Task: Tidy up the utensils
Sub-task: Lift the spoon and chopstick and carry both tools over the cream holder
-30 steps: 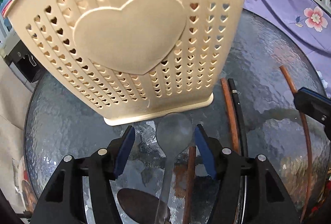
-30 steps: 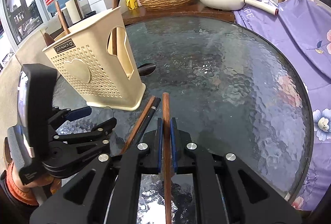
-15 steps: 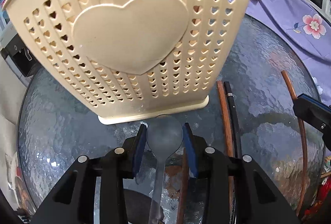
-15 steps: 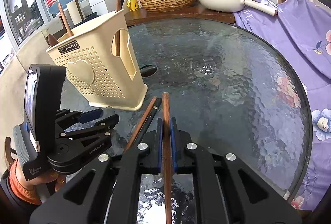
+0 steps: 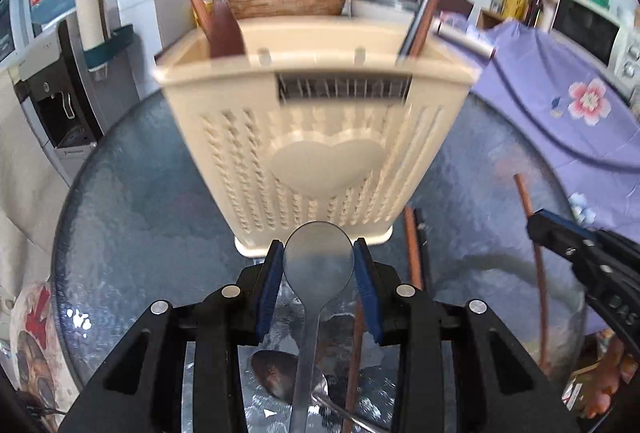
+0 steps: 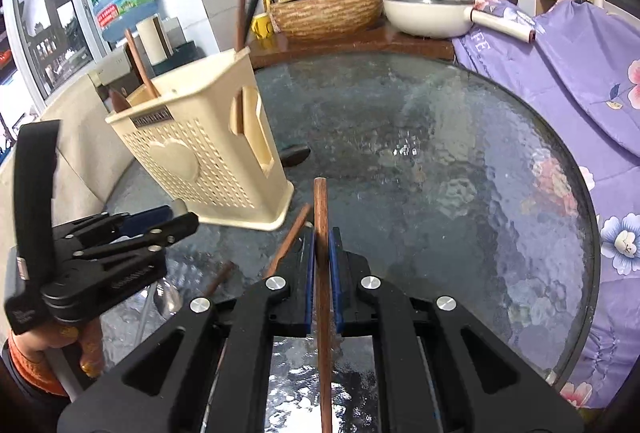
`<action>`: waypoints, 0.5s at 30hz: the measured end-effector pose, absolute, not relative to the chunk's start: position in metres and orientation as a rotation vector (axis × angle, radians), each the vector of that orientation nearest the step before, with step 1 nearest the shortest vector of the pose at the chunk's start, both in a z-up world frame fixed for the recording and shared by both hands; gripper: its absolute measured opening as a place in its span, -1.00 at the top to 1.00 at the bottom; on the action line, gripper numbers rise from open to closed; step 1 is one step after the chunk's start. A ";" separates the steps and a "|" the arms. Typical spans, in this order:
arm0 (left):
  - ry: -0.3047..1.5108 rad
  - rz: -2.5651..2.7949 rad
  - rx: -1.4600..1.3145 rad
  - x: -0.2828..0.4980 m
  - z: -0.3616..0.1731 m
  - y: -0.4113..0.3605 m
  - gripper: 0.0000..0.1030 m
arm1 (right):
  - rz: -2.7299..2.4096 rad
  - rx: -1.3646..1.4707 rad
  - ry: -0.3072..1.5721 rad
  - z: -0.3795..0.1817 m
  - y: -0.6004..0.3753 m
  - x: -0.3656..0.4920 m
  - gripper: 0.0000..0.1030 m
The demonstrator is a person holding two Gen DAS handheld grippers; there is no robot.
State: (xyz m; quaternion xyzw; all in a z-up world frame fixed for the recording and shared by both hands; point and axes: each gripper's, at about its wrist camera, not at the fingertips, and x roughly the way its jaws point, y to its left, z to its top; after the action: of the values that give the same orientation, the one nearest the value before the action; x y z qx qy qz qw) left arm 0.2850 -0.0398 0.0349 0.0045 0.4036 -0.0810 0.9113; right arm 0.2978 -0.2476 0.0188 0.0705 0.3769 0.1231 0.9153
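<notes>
My left gripper (image 5: 318,265) is shut on the bowl of a metal spoon (image 5: 318,257) and holds it raised in front of the cream utensil caddy (image 5: 320,149). The caddy (image 6: 200,161) holds a wooden spoon (image 5: 220,29) on its left and chopsticks (image 5: 424,17) on its right. My right gripper (image 6: 320,253) is shut on a wooden chopstick (image 6: 321,217), held above the glass table. The left gripper also shows in the right wrist view (image 6: 152,229).
Loose chopsticks (image 5: 414,245) lie on the round glass table (image 6: 440,161) right of the caddy. Another spoon (image 5: 280,377) lies below my left gripper. A purple floral cloth (image 6: 580,73) lies at the right; a basket (image 6: 328,9) and pan (image 6: 428,9) stand behind.
My left gripper closed on the spoon's bowl and lifted it; the caddy's top rim has come into view. My right gripper rose slightly with its chopstick.
</notes>
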 end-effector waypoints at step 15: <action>0.609 -0.213 -0.042 0.229 0.117 -0.028 0.32 | 0.345 0.108 0.615 0.092 -0.237 0.253 0.85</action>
State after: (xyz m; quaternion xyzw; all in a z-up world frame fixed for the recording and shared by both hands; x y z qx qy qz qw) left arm 0.2288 -0.0281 0.1170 -0.0206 0.2993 -0.1046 0.9482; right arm 0.2528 -0.2371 0.0923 0.0529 0.3011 0.1687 0.9371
